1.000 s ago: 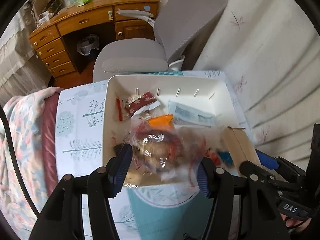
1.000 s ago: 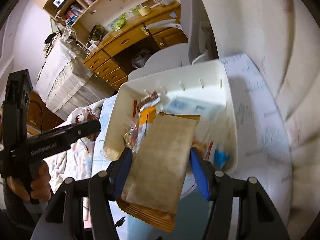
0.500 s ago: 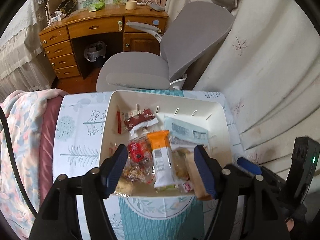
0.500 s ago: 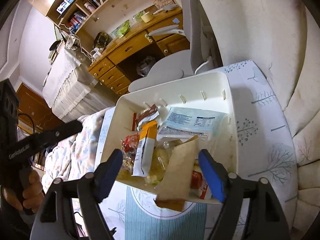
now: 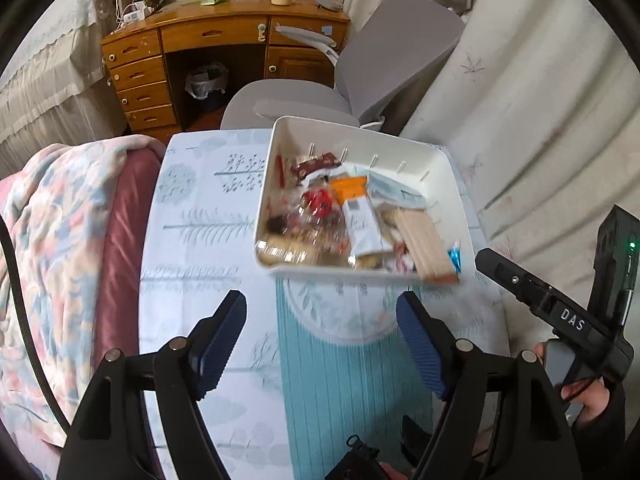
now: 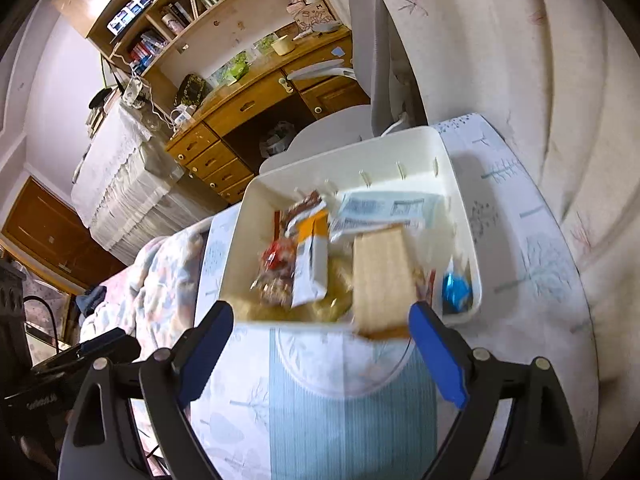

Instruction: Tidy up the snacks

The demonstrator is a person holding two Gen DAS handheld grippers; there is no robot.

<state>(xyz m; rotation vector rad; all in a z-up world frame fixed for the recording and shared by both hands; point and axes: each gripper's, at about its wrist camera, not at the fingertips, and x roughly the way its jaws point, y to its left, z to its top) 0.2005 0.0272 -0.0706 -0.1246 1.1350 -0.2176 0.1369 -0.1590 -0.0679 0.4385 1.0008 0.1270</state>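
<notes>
The left gripper (image 5: pixel 320 340) is hanging over a small table, its blue-padded jaws standing apart with nothing between them; they have just been opening. The right gripper (image 6: pixel 320 350) is hovering nearby, its jaws spread wider still and also just opened, gripping nothing. The tan snack packet (image 6: pixel 380 280) is lying just ahead of its right pad, one end poking over the near rim of the bin, and no pad is pressing on it. In the left view, a hand (image 5: pixel 588 396) in a dark sleeve is holding the right gripper's handle at the lower right.

Ahead of both grippers, a white plastic bin (image 5: pixel 444 168) is sitting on a tablecloth (image 5: pixel 200 240) printed with pale blue trees. The snacks are piled inside the bin: an orange-and-white packet (image 5: pixel 358 212), a clear bag with red print (image 5: pixel 316 208), a dark red wrapper (image 5: pixel 312 162) near the far wall, a pale blue flat pack (image 5: pixel 394 192), and a small shiny blue sweet (image 6: pixel 456 290) in the right corner.

No loose snacks are showing on the table, so the gathering seems nearly or fully done. What may be left is nudging the overhanging tan packet fully inside.

Beyond the table, a grey office chair (image 5: pixel 384 56) and a wooden desk (image 5: pixel 216 36) are standing; a floral blanket (image 5: pixel 52 240) is lying to the left.
</notes>
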